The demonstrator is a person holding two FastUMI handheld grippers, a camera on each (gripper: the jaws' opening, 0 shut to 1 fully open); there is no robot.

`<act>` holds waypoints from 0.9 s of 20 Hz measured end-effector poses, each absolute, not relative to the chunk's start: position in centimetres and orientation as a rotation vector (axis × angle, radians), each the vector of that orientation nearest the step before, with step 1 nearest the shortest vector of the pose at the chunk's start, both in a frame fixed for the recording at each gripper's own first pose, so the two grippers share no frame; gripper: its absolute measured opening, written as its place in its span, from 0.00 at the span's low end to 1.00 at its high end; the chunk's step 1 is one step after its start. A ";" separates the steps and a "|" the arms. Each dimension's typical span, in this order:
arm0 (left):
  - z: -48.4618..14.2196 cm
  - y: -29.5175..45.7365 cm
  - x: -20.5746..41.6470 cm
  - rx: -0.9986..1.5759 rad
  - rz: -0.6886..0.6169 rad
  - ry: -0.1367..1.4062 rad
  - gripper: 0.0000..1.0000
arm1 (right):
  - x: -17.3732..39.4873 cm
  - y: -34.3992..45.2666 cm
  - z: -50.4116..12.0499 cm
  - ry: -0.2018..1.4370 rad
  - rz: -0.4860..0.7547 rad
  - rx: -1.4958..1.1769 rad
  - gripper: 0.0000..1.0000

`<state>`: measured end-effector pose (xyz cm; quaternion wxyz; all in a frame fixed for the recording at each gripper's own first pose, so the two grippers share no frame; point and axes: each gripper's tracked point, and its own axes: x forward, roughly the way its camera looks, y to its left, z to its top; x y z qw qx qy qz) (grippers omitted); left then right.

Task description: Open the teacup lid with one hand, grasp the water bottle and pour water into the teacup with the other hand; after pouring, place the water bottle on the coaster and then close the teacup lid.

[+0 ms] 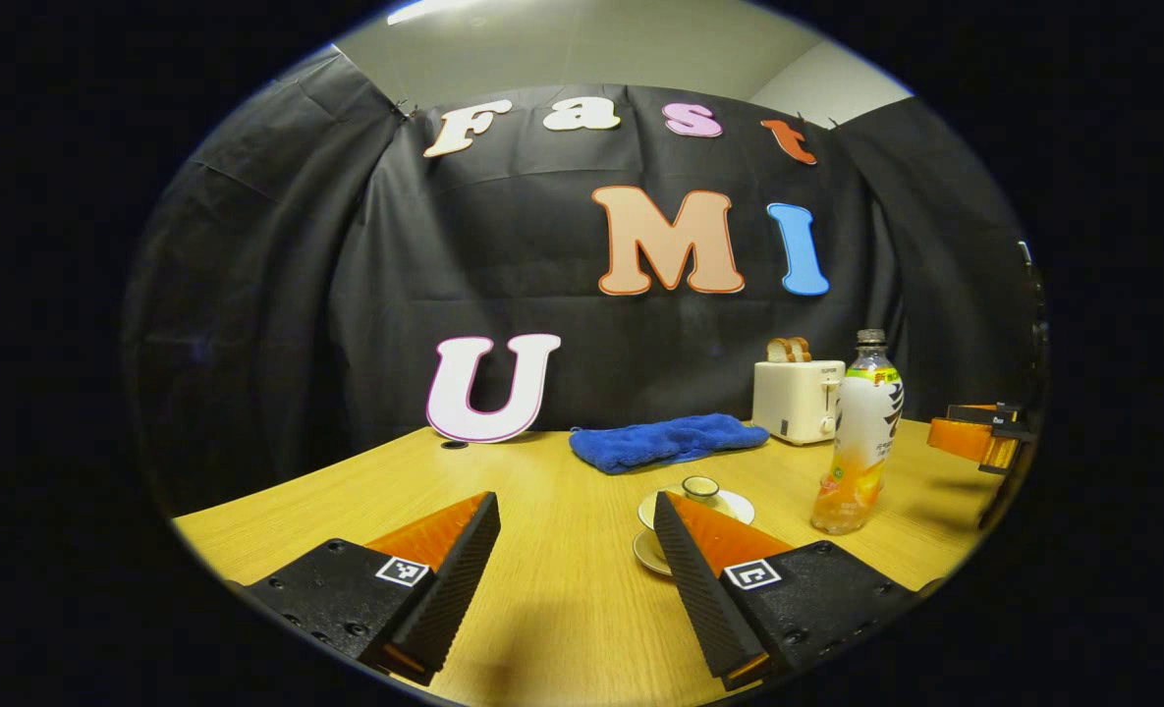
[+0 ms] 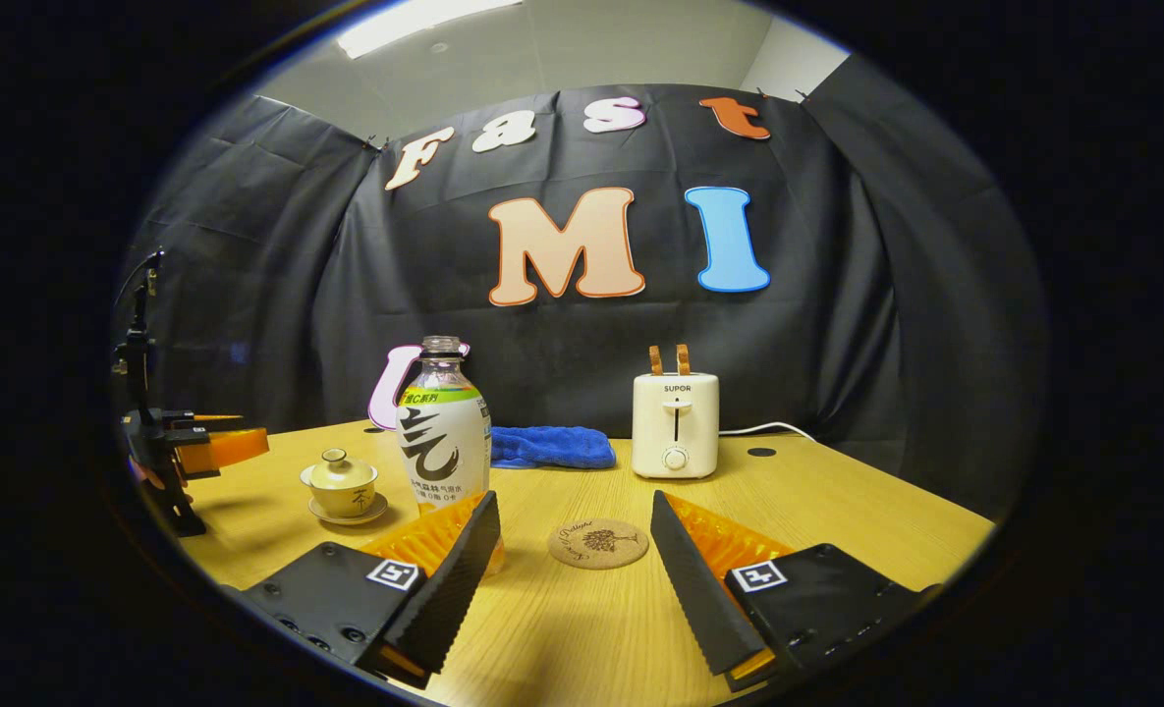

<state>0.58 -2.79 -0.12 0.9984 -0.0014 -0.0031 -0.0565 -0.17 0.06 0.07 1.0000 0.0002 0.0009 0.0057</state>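
Left gripper view has our left gripper (image 1: pixel 576 550) low over the desk (image 1: pixel 542 491) with its jaws spread wide and grasping nothing, the lidded teacup (image 1: pixel 696 506) on its saucer just beyond the right-hand finger, partly hidden by it. We judge it is set there to take the lid knob from above, no step being done yet. The water bottle (image 1: pixel 859 432) stands upright just to the cup's right, near enough that lifting the lid straight up seems safer than swinging it sideways. Right gripper view shows our right gripper (image 2: pixel 576 550) likewise released and empty, the bottle (image 2: pixel 442 432) just ahead of its left-hand finger and the coaster (image 2: pixel 598 543) lying flat between the two fingers, so the bottle's resting spot is close at hand. Behind, a toaster (image 2: pixel 676 425) and a blue cloth (image 2: pixel 552 447) sit well back, leaving open wood in front for pouring. The left gripper (image 2: pixel 203 447) appears at this view's left edge beside the teacup (image 2: pixel 342 483); whether its tips touch anything is, from there, hard to tell
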 end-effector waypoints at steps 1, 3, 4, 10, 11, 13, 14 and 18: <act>-0.1 -3.2 0.7 -0.003 -0.132 -0.005 0.93 | -0.2 0.0 0.1 0.002 0.011 0.000 0.95; -0.2 -3.8 0.9 -0.004 -0.162 -0.003 0.93 | -0.3 0.1 0.1 0.002 0.012 0.000 0.98; -0.1 -4.2 1.0 -0.004 -0.180 -0.005 0.92 | -0.1 0.1 0.1 0.002 0.013 0.000 0.95; -0.3 -7.9 2.3 -0.008 -0.333 -0.005 0.90 | -0.2 0.2 0.1 0.002 0.015 0.001 0.98; -0.3 -8.3 2.6 -0.008 -0.350 0.000 0.90 | -0.2 0.2 0.1 0.002 0.015 0.001 0.98; -0.4 -9.0 3.2 -0.005 -0.375 0.006 0.89 | -0.2 0.1 0.1 0.002 0.015 0.001 0.95; -0.5 -9.3 3.5 -0.004 -0.385 0.010 0.88 | -0.2 0.1 0.1 0.002 0.016 0.001 0.95; -1.0 -10.2 4.5 0.007 -0.411 0.042 0.82 | -0.2 0.2 0.0 0.001 0.016 0.000 0.94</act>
